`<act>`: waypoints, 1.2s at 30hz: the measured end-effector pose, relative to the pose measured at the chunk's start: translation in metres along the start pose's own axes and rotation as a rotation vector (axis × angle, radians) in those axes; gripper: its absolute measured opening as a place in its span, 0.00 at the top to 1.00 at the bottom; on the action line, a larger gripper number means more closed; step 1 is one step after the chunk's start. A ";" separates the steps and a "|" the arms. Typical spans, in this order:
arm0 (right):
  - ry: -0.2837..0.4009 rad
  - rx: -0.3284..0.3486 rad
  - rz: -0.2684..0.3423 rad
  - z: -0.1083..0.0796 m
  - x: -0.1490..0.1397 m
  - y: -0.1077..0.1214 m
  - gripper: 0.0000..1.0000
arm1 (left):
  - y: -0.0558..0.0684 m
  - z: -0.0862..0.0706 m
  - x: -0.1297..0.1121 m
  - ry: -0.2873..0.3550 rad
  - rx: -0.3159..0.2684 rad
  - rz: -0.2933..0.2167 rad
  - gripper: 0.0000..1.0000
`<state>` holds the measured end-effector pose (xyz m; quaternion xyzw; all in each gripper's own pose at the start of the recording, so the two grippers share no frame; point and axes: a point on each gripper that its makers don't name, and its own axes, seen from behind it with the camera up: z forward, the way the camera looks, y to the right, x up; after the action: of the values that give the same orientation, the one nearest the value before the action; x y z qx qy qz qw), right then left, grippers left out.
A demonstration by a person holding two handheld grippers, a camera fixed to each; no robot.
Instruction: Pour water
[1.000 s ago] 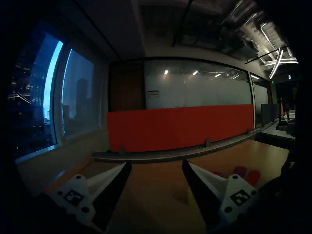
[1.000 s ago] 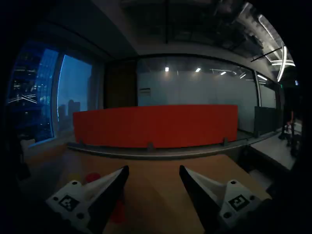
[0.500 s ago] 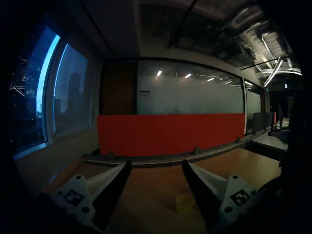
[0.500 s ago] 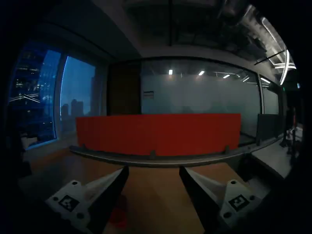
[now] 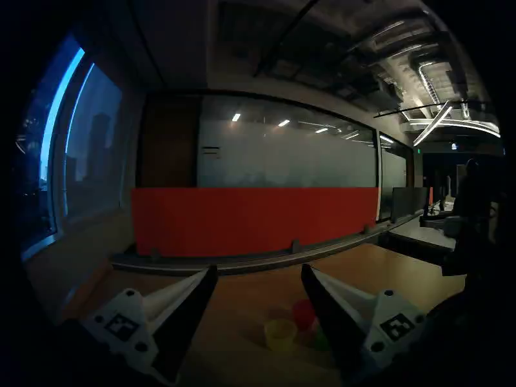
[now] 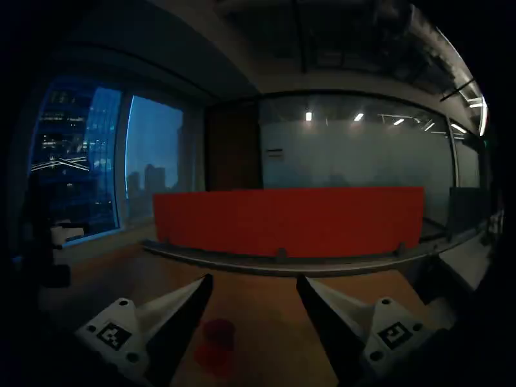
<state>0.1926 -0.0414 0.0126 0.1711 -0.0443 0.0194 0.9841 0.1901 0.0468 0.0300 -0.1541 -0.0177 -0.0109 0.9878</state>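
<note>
Cup in red (image 5: 303, 314) newly beside yellow cup (image 5: 280, 334).

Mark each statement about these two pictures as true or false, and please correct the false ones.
1. The left tongs are open and hold nothing. True.
2. A yellow cup stands on the wooden table. True.
3. The right tongs are shut on a red cup. False: they are open, and the red cup stands on the table, not gripped.
4. The partition at the far edge of the table is blue. False: the partition is red.
</note>
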 end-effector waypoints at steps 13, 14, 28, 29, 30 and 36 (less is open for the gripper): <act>-0.013 0.130 -0.061 -0.001 0.008 -0.024 0.00 | 0.035 0.000 -0.003 -0.018 -0.178 -0.006 0.04; -0.017 0.132 -0.067 0.000 0.007 -0.025 0.00 | 0.036 0.001 -0.004 -0.022 -0.187 -0.003 0.04; -0.097 0.214 -0.093 -0.001 -0.005 -0.040 0.00 | 0.070 -0.007 -0.033 -0.094 -0.315 0.067 0.04; -0.101 0.220 -0.092 0.000 -0.005 -0.041 0.00 | 0.072 -0.007 -0.035 -0.097 -0.324 0.067 0.04; -0.105 0.225 -0.092 0.000 -0.006 -0.042 0.00 | 0.073 -0.007 -0.037 -0.099 -0.330 0.066 0.04; -0.125 0.242 -0.109 0.002 -0.010 -0.046 0.00 | 0.080 -0.005 -0.044 -0.108 -0.361 0.066 0.04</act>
<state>0.1849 -0.0850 -0.0021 0.2917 -0.0938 -0.0396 0.9511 0.1480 0.1220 -0.0009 -0.3298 -0.0632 0.0268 0.9416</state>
